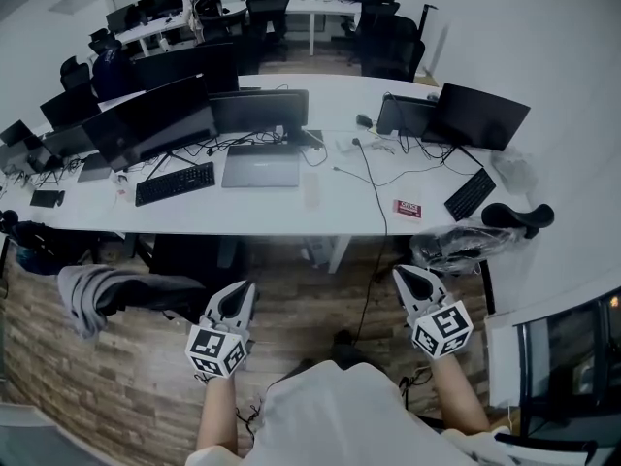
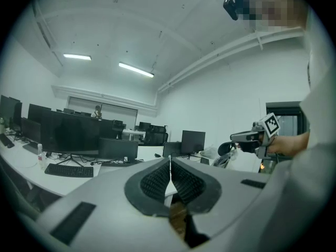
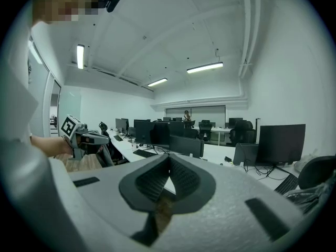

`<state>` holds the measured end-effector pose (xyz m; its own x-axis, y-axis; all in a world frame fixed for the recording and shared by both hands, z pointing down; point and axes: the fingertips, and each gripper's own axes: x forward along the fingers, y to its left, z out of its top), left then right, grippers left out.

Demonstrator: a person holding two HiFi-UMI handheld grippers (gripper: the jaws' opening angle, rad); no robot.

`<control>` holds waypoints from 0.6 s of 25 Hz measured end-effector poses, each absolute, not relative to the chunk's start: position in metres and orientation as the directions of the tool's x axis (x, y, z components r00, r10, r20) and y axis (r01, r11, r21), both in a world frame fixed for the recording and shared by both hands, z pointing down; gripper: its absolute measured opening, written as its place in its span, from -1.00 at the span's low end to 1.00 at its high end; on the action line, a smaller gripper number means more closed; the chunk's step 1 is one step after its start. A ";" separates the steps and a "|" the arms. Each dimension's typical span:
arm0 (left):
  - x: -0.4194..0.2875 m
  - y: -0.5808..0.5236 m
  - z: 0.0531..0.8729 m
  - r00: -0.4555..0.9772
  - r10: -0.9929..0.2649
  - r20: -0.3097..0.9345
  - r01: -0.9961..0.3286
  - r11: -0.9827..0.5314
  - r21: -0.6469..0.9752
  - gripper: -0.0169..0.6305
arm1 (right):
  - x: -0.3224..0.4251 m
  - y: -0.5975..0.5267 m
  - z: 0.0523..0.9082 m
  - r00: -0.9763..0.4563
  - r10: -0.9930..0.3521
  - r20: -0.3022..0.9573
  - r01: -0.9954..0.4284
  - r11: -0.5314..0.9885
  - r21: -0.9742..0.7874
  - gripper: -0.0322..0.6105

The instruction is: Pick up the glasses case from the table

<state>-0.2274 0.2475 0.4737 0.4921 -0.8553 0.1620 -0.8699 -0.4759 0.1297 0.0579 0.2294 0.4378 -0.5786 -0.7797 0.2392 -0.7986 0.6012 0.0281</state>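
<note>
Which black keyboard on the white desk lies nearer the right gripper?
The angled keyboard at the desk's right end; the keyboard left of the laptop lies farther.

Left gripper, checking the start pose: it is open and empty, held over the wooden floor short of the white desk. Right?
No: the left gripper is shut, not open, as the left gripper view shows. It is empty, held over the wooden floor short of the white desk.
</note>
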 end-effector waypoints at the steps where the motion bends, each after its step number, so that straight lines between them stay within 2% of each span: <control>1: -0.228 0.245 0.475 0.493 -0.854 0.165 -0.870 -0.476 0.131 -0.92 | 0.058 0.227 0.439 -0.577 -0.780 0.241 -0.800 0.600 0.027 -0.89; 15: -0.217 0.181 0.475 0.484 -0.855 0.186 -0.875 -0.470 0.119 -0.92 | 0.063 0.152 0.448 -0.605 -0.761 0.235 -0.782 0.623 0.005 -0.89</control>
<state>-0.2173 0.1814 0.4752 0.4841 -0.8551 0.1856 -0.8749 -0.4695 0.1187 0.0633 0.1519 0.4484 -0.6050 -0.7608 0.2349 -0.7819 0.6234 0.0052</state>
